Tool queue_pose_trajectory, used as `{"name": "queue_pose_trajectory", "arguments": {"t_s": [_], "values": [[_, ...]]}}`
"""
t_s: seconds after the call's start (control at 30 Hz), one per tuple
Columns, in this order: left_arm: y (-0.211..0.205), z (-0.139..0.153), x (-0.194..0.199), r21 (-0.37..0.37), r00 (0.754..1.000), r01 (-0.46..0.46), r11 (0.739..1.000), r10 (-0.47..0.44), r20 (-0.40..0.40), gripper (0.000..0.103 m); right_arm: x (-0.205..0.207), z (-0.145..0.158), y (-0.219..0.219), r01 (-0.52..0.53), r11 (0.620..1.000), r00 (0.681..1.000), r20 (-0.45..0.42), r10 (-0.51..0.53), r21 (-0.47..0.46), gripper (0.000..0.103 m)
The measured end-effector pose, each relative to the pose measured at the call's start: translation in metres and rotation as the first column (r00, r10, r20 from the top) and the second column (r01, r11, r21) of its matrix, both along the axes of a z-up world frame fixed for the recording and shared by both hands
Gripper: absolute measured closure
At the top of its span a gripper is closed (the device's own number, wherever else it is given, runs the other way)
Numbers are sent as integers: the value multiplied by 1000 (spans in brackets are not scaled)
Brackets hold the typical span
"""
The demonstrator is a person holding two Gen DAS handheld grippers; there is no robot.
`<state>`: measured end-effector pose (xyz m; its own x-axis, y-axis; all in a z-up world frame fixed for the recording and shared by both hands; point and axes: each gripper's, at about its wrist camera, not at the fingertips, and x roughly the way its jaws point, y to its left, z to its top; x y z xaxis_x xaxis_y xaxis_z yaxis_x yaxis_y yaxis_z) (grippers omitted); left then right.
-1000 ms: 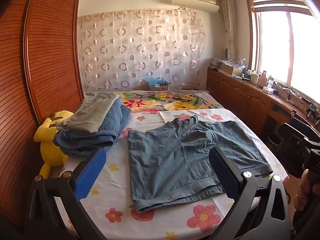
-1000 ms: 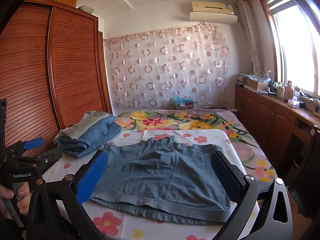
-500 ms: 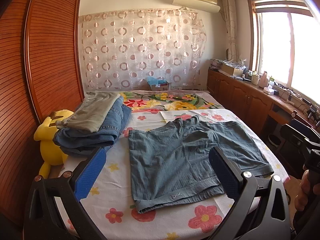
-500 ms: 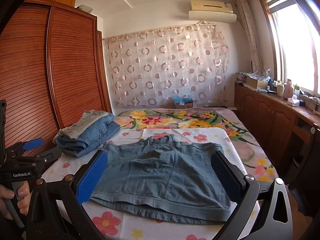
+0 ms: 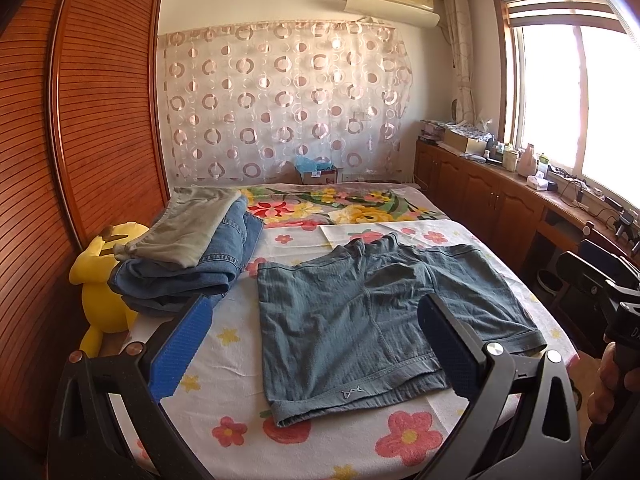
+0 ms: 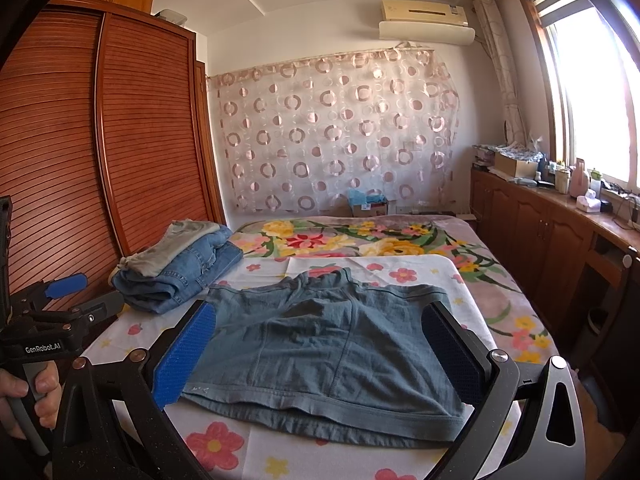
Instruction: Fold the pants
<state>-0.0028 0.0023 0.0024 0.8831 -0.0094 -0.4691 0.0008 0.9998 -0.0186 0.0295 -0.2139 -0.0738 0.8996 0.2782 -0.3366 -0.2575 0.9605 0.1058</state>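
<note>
Grey-blue shorts point(image 5: 372, 320) lie spread flat on the bed point(image 5: 240, 392), on the flowered sheet near its near edge, both legs laid open, hems toward the near edge. No fold made yet: single layer, only small wrinkles at the crotch seam.

Left hand-held gripper point(image 5: 312, 344): released, jaws wide, nothing between the pads, hovering above the near edge and clear of the cloth. Right hand-held gripper point(image 6: 320, 344): likewise released and empty, jaws spanning the shorts in its own view without touching.

Folded stack of jeans point(image 5: 192, 268) under a grey garment point(image 5: 188, 228) sits at the bed's left edge, beside a yellow plush toy point(image 5: 104, 280); judged as earlier finished items.

Progress estimate: this pair at start. Remaining: grasp, fold, stack.
</note>
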Motion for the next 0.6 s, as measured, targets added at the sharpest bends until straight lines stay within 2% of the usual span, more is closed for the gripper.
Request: {"name": "queue_pose_trajectory", "arguments": {"t_s": [0.6], "values": [[3,2,2,2,1000,-4,1000,4,9,0,1,-1,-2,-2,1000,1000,0,2,3,0]]}}
